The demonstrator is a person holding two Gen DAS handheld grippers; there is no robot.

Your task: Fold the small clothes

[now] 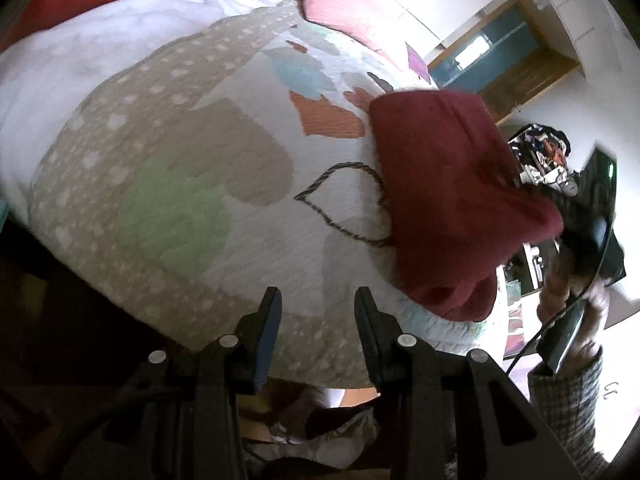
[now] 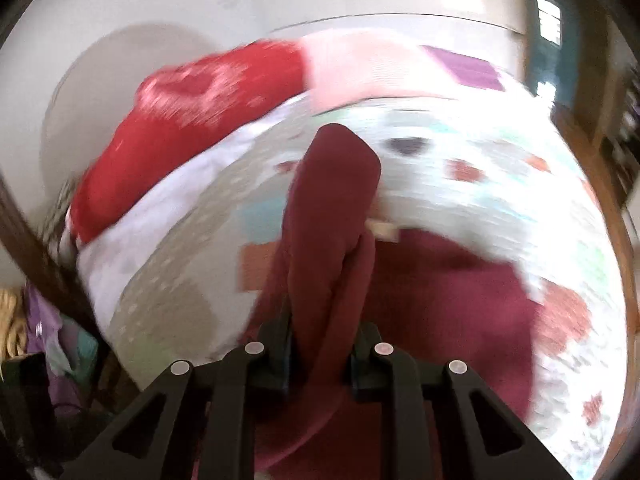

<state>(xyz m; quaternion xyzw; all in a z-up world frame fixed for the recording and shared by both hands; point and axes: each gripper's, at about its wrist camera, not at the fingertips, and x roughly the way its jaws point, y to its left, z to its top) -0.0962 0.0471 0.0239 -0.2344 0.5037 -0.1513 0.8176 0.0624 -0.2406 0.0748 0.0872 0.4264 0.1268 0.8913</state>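
The right gripper (image 2: 318, 354) pinches the maroon garment (image 2: 332, 216) at centre frame; the left gripper (image 1: 318, 300) gapes empty above the quilt (image 1: 192, 160).

The whole right wrist view was smeared by motion, so the patterns on the bedspread (image 2: 460, 184) and the red pillow (image 2: 192, 120) could not be made out. The maroon garment (image 2: 332, 208) covered the fingertips of the right tool (image 2: 318, 354), and its lower part ran off the bottom edge. In the left wrist view the same garment hid the right tool's front (image 1: 592, 216), whose shape was blurred. Clutter on the far shelf (image 1: 540, 152) was too small to identify.
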